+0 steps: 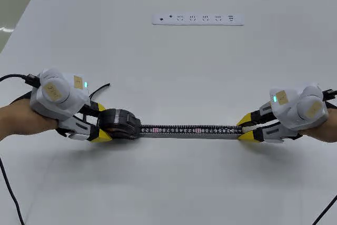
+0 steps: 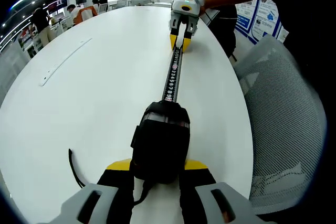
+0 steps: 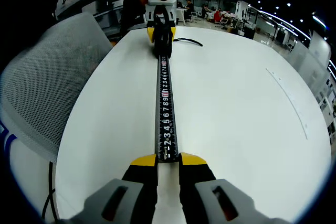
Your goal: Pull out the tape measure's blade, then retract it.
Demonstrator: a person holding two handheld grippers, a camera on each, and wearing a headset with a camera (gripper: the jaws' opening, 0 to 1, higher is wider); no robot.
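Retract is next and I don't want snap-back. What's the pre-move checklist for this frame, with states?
1. Left tool shut on the tape measure case: ok.
2. Right tool shut on the blade at its tip: ok.
3. Blade straight between the tools, no kink or twist: ok.
4. Both tools in line with the blade, so it should feed back squarely: ok.
5. Power strip well apart from the blade's path: ok.
6. Blade lock on the case released: cannot tell.
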